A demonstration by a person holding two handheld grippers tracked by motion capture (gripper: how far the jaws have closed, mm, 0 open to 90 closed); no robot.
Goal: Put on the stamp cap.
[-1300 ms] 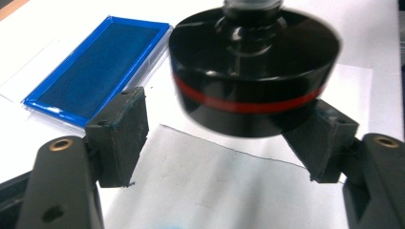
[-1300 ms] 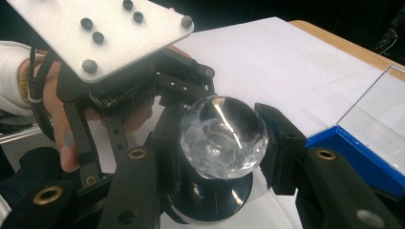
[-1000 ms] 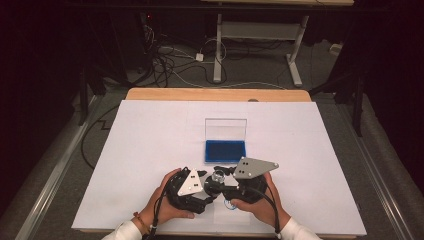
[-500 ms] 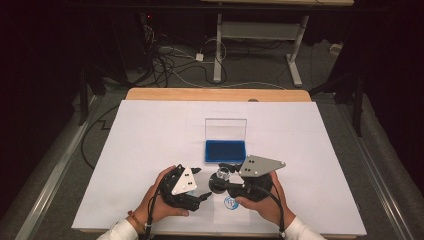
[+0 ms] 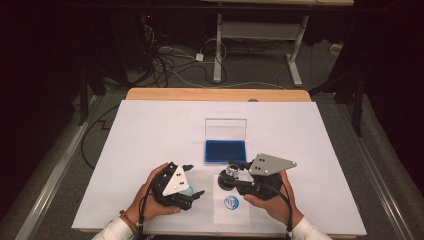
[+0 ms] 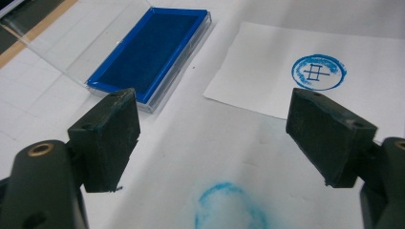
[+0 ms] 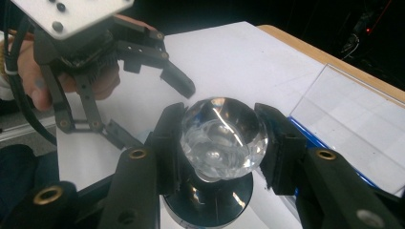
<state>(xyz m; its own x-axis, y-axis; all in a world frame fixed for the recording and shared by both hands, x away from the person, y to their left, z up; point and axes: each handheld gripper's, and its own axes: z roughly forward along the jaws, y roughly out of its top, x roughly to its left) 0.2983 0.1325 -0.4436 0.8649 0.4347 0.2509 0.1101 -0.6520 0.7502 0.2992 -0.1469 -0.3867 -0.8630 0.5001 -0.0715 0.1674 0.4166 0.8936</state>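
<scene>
Right gripper (image 7: 222, 143): jaws clamped on crystal-knobbed stamp (image 7: 220, 136). Left gripper (image 6: 215, 138): jaws spread, empty; its view shows blue stamped mark (image 6: 319, 72), ink pad (image 6: 150, 50).

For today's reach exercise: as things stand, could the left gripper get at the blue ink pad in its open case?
Probably yes. The left gripper is open and holds nothing, and the ink pad lies uncovered ahead of it, its clear lid tipped back. The right gripper, shut on the stamp, sits off to the side.
</scene>
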